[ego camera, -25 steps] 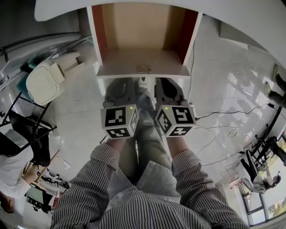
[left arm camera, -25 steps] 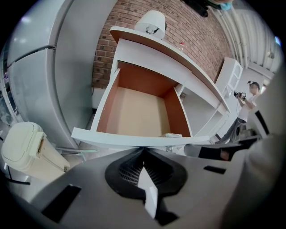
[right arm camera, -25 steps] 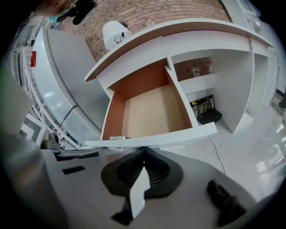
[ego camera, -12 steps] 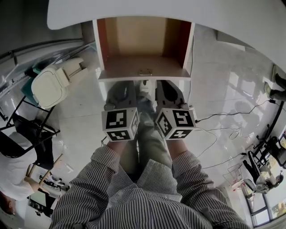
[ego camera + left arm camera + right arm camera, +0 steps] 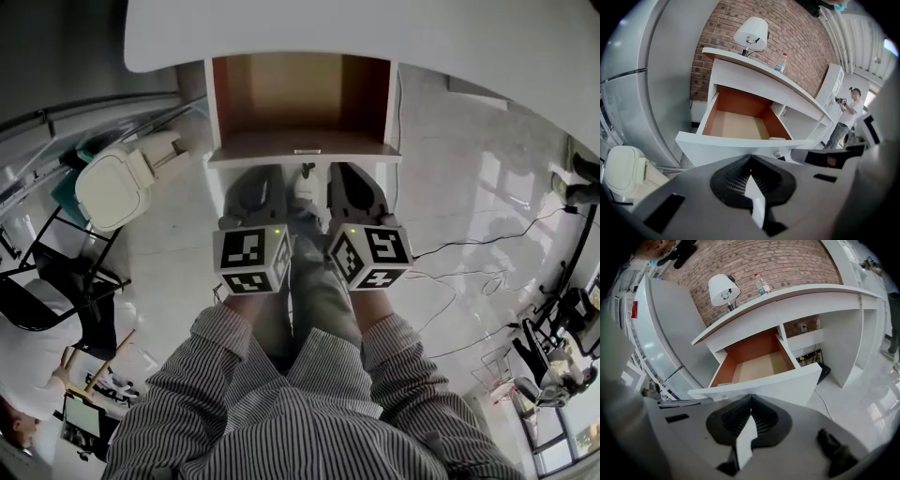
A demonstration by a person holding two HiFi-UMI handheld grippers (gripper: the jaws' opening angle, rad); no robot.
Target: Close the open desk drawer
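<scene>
- Two striped sleeves (image 5: 234, 384) sit nearest the head camera, one hand on each tool, legs and pale floor (image 5: 450, 187) below.
- Left gripper (image 5: 255, 176): claw pressed together, nothing between the pads, tip pointed at the drawer front (image 5: 302, 157).
- Right gripper (image 5: 352, 174): same, claw pressed together and empty, side by side with the left, a small gap between them.
- Both tips are right up at the drawer front, just under its top edge. Contact looks likely, but I can't confirm it from any view.
- Drawer (image 5: 300, 94): pulled partway out from under the desk (image 5: 394, 37), with white front, reddish-brown sides, a tan bottom and nothing inside.
- Small metal fitting (image 5: 777, 153) on the front's outer face, probably the knob or its screw; too small to say.
- Step, my read: pushing stage, both closed tips used as blunt pushers on the front.
- Next move likely needs an even, straight shove from both sides along the slide so the drawer doesn't skew, until the front sits flush with the desk.
- Left of the drawer: a cream lidded bin (image 5: 117, 183) on the floor. To the right: a cable (image 5: 469, 272).
- On the desk: lamp (image 5: 752, 32), bottle (image 5: 781, 63); brick wall (image 5: 797, 42) behind; a person (image 5: 846, 117) well off to the side.
</scene>
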